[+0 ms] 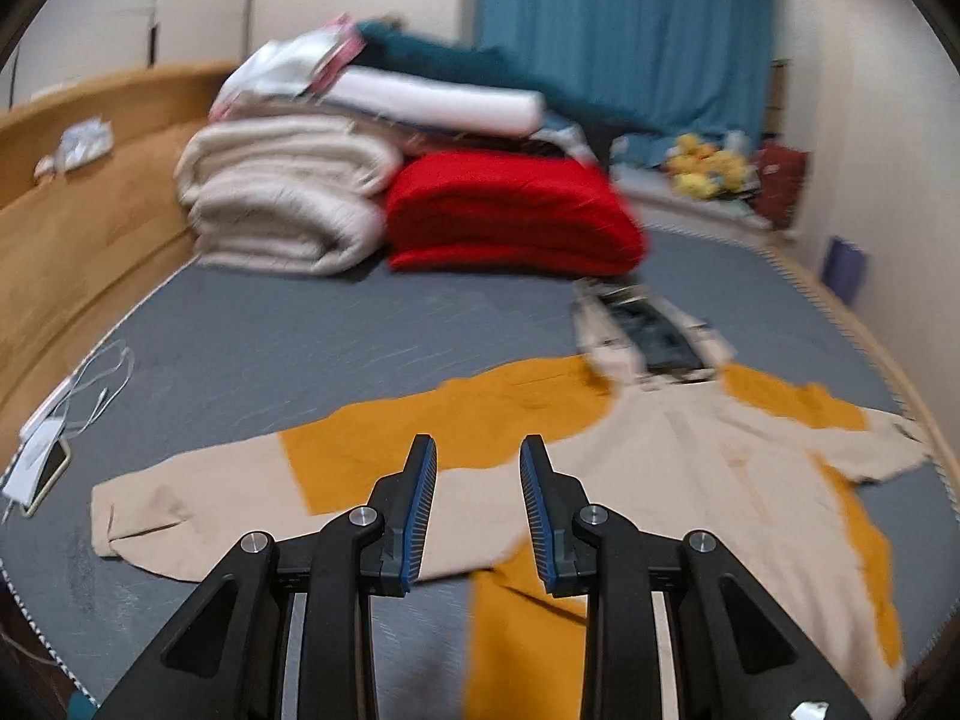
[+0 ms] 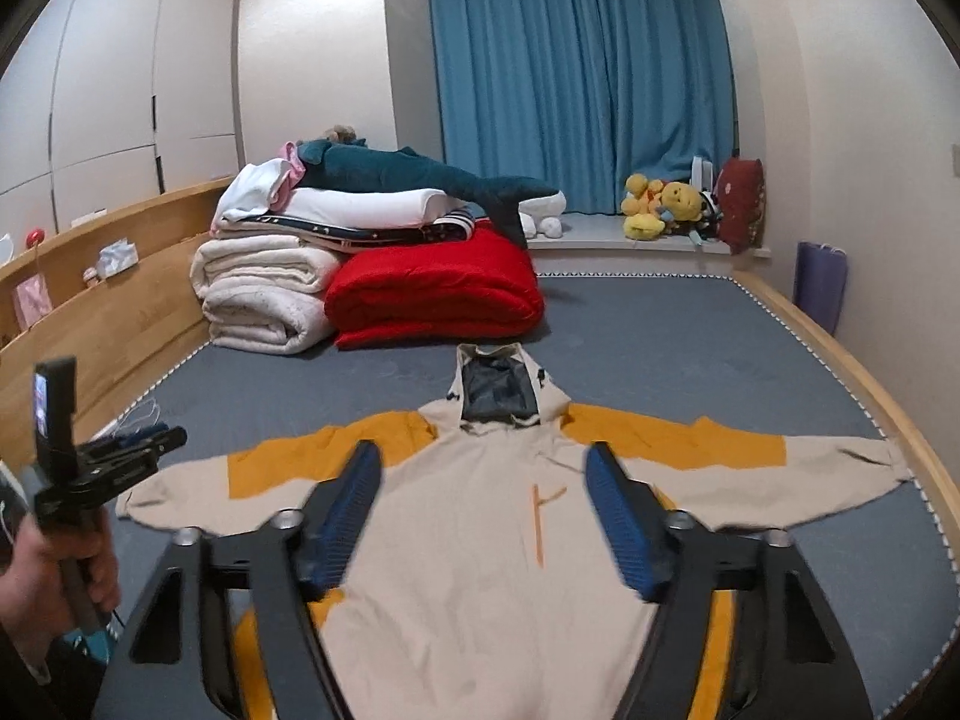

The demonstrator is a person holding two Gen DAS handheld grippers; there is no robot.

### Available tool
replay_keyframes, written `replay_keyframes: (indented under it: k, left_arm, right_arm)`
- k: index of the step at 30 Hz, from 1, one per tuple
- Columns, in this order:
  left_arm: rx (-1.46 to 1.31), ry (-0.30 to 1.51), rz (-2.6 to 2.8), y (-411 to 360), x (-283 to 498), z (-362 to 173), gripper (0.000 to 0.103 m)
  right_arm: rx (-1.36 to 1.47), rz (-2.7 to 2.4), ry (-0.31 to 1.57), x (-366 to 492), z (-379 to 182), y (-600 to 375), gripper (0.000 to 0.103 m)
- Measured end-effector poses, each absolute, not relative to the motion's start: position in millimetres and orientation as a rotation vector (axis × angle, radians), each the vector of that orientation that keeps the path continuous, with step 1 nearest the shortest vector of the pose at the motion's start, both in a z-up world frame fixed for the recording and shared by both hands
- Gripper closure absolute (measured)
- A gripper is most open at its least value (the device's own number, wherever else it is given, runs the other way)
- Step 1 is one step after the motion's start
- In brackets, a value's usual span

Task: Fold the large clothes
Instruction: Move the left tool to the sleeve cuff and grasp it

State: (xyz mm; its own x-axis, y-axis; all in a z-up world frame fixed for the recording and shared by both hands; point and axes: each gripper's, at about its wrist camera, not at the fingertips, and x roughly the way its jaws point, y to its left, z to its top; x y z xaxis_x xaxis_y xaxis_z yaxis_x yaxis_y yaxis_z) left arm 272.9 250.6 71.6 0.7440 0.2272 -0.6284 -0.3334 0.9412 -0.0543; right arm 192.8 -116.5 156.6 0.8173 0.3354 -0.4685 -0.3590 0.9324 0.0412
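Both grippers open over spread jacket; no fold made yet.

Right gripper (image 2: 483,480) hovers above the jacket's (image 2: 480,570) chest, jaws wide apart, holding nothing; left gripper (image 1: 477,468) (jaws parted, empty) hangs over the left sleeve (image 1: 198,504). Jacket lies flat, face up, near the bed's (image 2: 690,348) front edge, both sleeves out, hood (image 2: 498,384) toward the far end. All folding remains, I judge. Folded blankets (image 2: 372,294) stacked at far left corner.
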Motion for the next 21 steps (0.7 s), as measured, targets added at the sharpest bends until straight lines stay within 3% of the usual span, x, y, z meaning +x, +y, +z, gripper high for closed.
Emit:
replay_keyframes:
  k: [11, 21]
  left_arm:
    - [-0.357, 0.809, 0.510, 374, 280, -19, 0.075]
    - [-0.617, 0.953, 0.635, 457, 264, -78, 0.066]
  right_arm:
    - [-0.073, 0.463, 0.407, 271, 119, -79, 0.041]
    - [-0.067, 0.496, 0.557, 313, 78, -60, 0.038]
